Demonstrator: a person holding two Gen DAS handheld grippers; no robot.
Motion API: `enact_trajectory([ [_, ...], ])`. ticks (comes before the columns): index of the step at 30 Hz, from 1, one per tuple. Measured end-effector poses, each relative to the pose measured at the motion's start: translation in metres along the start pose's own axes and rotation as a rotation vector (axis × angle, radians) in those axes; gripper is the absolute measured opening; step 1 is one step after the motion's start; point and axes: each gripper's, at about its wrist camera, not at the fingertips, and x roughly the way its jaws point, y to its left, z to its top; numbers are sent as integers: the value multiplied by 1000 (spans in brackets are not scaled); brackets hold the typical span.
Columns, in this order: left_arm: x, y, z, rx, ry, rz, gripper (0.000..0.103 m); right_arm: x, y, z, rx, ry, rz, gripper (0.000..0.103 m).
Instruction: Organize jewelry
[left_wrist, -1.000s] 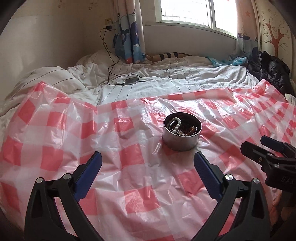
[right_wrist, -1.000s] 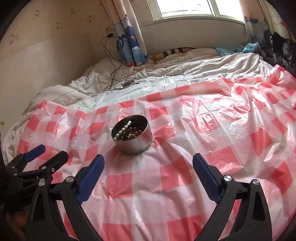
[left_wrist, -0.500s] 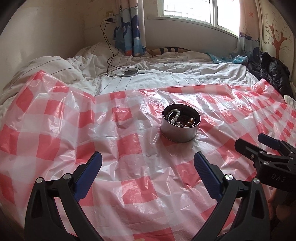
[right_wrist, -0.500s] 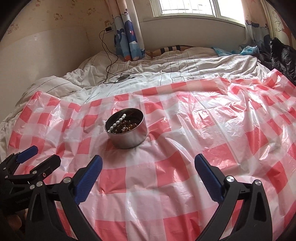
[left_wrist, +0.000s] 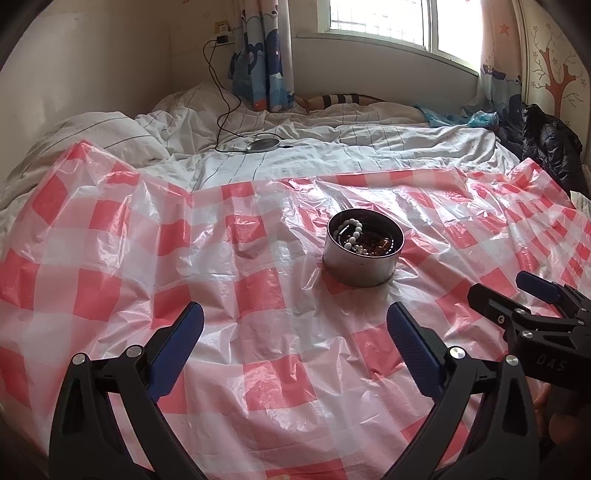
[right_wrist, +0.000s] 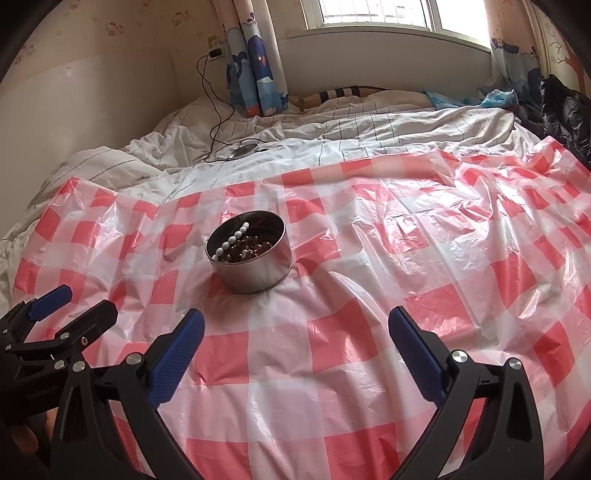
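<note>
While I held both grippers low over the sheet (left_wrist: 258, 369), the left gripper (left_wrist: 293, 325) had its jaws spread wide with nothing between them; the right gripper (right_wrist: 295, 328) stood the same, jaws wide apart and empty. On the red-and-white checked sheet sat the tin (left_wrist: 364, 266), round and metal, upright and with no lid on it; from the left wrist it lay ahead and a little right of centre, clear of both blue pads (left_wrist: 413, 347); from the right wrist the tin (right_wrist: 255, 266) lay ahead and to the left, just beyond the left pad (right_wrist: 177, 354). Inside it I saw the white beads (right_wrist: 231, 242) draped across a heap of brown beads (right_wrist: 251, 249); in the left view the white beads (left_wrist: 352, 236) curled near the tin's left wall. At the right edge of the left view the right gripper (left_wrist: 517, 295) showed from the side, near the tin but apart from it; at the lower left of the right view the left gripper (right_wrist: 70, 306) showed likewise. Beyond the sheet lay white bedding (right_wrist: 369, 129), with a cable (right_wrist: 216, 122) running down from the wall onto it.
</note>
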Motion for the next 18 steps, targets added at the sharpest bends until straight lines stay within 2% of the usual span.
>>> enact_trajectory([
  [3, 3, 0, 1, -9, 17, -2, 95, 1, -1, 0, 1, 4, -1, 96],
  [8, 15, 14, -2, -109, 94, -78, 95, 2, -2, -1, 1, 8, -4, 96],
  [10, 13, 20, -3, -136, 62, -88, 95, 3, -2, -1, 4, 9, -5, 96],
  [13, 3, 21, -6, -124, -17, -78, 95, 4, -4, -1, 11, 11, -6, 96],
  [15, 5, 19, -6, -107, -13, -68, 95, 4, -6, -1, 16, 12, -8, 96],
  [18, 15, 17, -5, -89, 39, -30, 95, 4, -6, -1, 18, 12, -14, 96],
])
